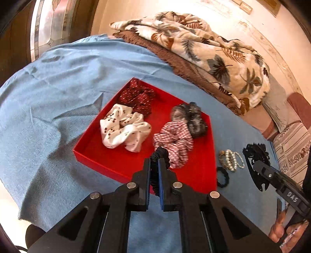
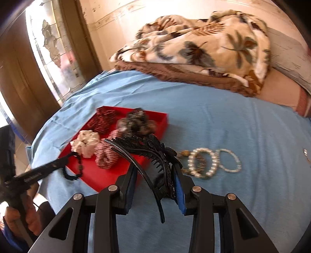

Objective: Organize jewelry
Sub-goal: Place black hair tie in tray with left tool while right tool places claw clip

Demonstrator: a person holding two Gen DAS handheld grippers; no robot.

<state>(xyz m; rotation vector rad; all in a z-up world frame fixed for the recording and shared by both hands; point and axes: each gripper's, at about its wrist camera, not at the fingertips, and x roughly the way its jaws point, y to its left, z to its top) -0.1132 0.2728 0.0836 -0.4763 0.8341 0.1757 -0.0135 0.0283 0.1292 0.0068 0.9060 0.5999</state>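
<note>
Daylight is coming in through the patterned glass door (image 1: 48, 29) at the far left, and it is blowing out to near white in the right wrist view. The pale wall (image 2: 120, 17) behind is glowing warm and overexposed. The blue cloth (image 1: 58, 97) is showing soft shadows in its folds, and darker ones are lying just beside the red tray (image 1: 108, 159) on its near left. Both fisheye views are bending straight lines and darkening into black corners. The right wrist view is smearing with motion blur, most on the scrunchies (image 2: 108, 136) and floral blanket (image 2: 194, 48); the left is sharper.
</note>
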